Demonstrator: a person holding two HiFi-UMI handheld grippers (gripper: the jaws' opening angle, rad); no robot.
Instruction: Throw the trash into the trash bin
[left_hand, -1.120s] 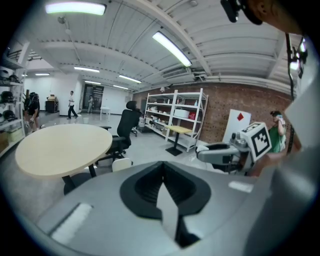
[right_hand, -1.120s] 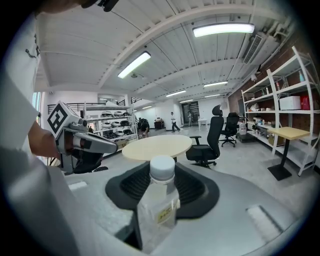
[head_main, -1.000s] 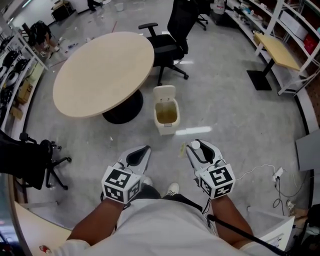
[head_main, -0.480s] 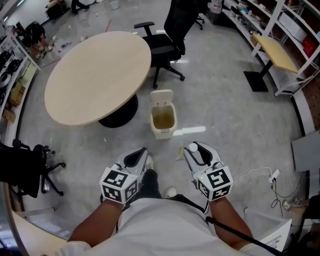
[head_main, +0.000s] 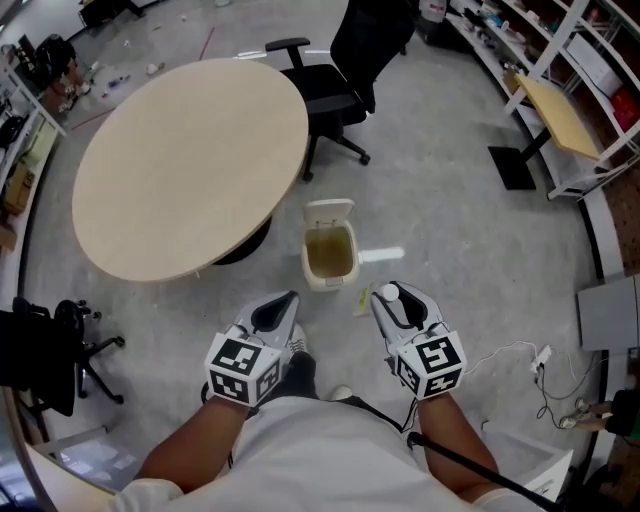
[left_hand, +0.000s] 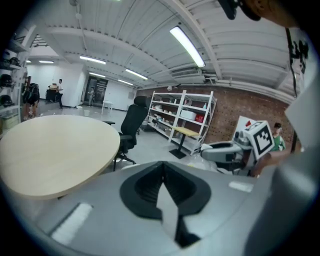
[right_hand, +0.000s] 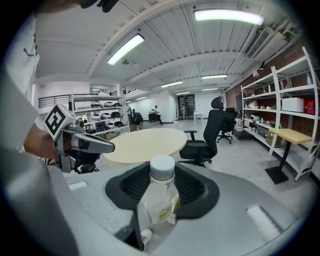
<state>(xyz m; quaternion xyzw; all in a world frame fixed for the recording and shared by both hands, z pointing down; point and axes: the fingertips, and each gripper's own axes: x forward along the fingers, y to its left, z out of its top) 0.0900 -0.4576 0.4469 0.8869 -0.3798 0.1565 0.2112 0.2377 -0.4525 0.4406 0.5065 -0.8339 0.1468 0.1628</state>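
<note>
A cream trash bin (head_main: 329, 250) stands on the grey floor with its lid up, just ahead of both grippers and beside the round table's base. My right gripper (head_main: 396, 298) is shut on a clear plastic bottle (right_hand: 159, 196) with a white cap (head_main: 389, 292) and a yellowish label; the bottle stands upright between the jaws. It hovers right of and just short of the bin. My left gripper (head_main: 283, 304) is level with it, left of the bin, jaws closed together at the tips (left_hand: 162, 170) with nothing seen held.
A round beige table (head_main: 180, 160) fills the left. A black office chair (head_main: 345, 60) stands behind the bin, another (head_main: 60, 340) at the left edge. A wooden desk (head_main: 560, 105) and shelving line the right; cables (head_main: 535, 358) lie on the floor.
The person has walked forward with both grippers: the bin and table now sit nearer and lower in the head view. Both grips look unchanged.
</note>
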